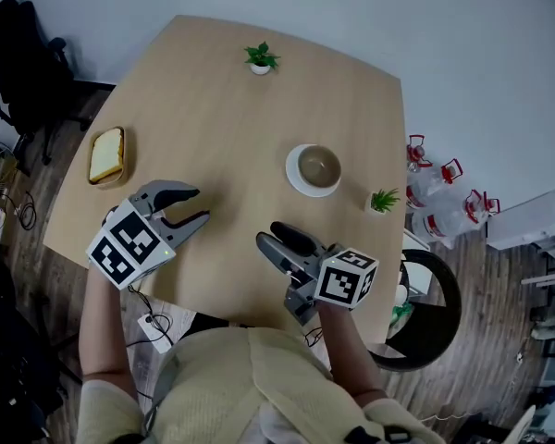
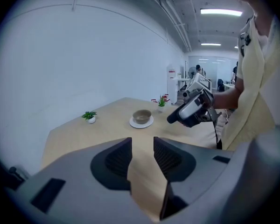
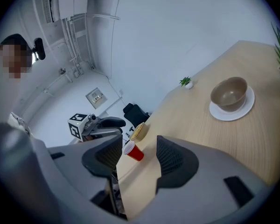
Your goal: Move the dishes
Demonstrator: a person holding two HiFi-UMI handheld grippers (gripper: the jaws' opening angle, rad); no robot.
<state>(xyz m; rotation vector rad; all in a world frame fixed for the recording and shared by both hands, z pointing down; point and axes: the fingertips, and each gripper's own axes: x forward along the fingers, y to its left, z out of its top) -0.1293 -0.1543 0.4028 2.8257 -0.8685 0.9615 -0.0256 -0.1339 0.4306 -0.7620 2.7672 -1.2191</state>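
A tan bowl (image 1: 319, 165) sits on a white saucer (image 1: 296, 181) right of the table's middle; both also show in the left gripper view as bowl (image 2: 142, 116) and saucer (image 2: 141, 123), and in the right gripper view as bowl (image 3: 229, 93) and saucer (image 3: 233, 113). A small plate with bread (image 1: 106, 155) lies near the left edge. My left gripper (image 1: 202, 203) hovers open and empty over the near-left table, pointing right. My right gripper (image 1: 268, 234) is open and empty near the front edge, a hand's length short of the bowl.
Small potted plants stand at the far edge (image 1: 260, 59) and by the right edge (image 1: 384, 200). A red cup (image 3: 134, 151) appears near the left gripper (image 3: 98, 124) in the right gripper view. Water jugs (image 1: 439, 192) and a black stool (image 1: 430, 308) are on the floor at right.
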